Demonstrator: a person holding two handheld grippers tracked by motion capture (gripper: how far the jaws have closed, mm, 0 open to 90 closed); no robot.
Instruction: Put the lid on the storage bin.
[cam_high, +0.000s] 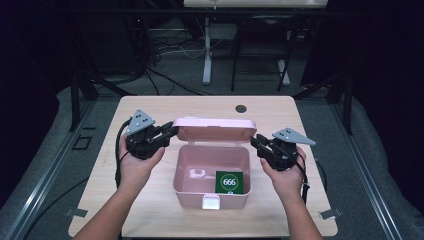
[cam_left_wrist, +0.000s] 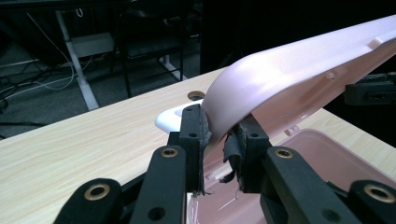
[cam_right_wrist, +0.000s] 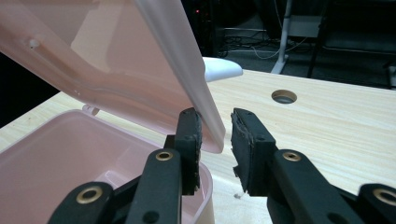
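Holding the raised pink plastic lid (cam_high: 215, 128) of the pink rectangular plastic box (cam_high: 211, 170) by its two ends, the person worked with both tools at once. The left gripper (cam_left_wrist: 215, 140) was clamped on the lid's left corner, pads pressing from both sides. The right gripper (cam_right_wrist: 215, 137) had the lid's right edge between its jaws, one pad touching and the other a little apart, so it looked released or only loosely set. The box stood in the middle of the light wooden desk (cam_high: 150, 107), nearer the front edge, and a green card with the number 666 (cam_high: 229, 182) lay inside it. I judged that the lid should be moved evenly, both ends together, so the hinge would not twist. A round cable hole (cam_high: 241, 108) sat near the back edge. Behind, the room was dark, with white table legs (cam_high: 207, 50) and cables on a grey floor.
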